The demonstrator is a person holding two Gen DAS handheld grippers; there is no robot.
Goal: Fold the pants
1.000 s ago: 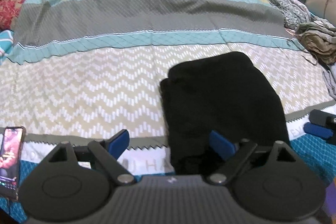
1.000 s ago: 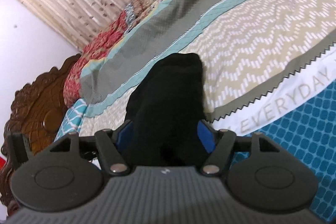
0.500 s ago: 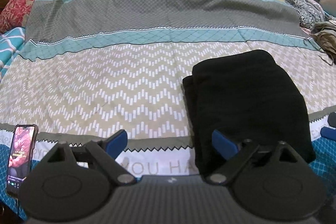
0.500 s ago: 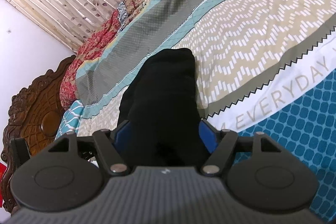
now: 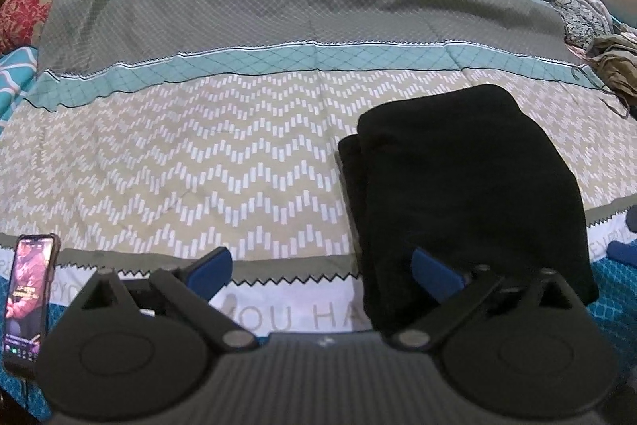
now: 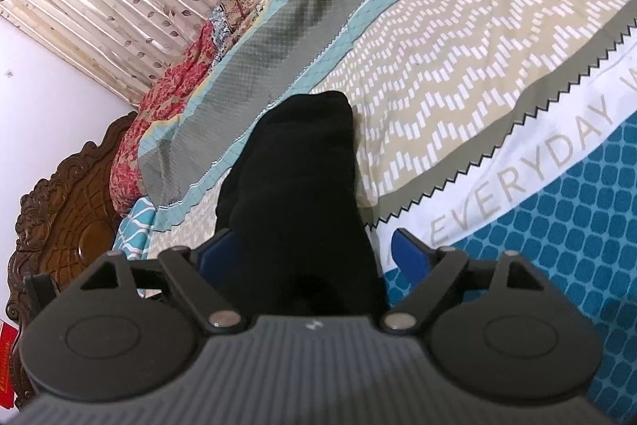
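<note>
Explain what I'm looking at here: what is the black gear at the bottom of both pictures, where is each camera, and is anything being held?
There is no robot. A person holds a handheld two-finger gripper in each hand, and a fisheye camera on each looks forward along its blue-padded fingers. The black gear is each gripper's own body.

The left wrist view shows the left gripper open over the patterned bedspread, holding nothing. The black pants lie folded into a compact stack to its right, and a phone lies at the near left edge.

The right wrist view is tilted. The right gripper is open with the pants lying between its fingers, unclamped. The carved wooden headboard shows at left.
</note>
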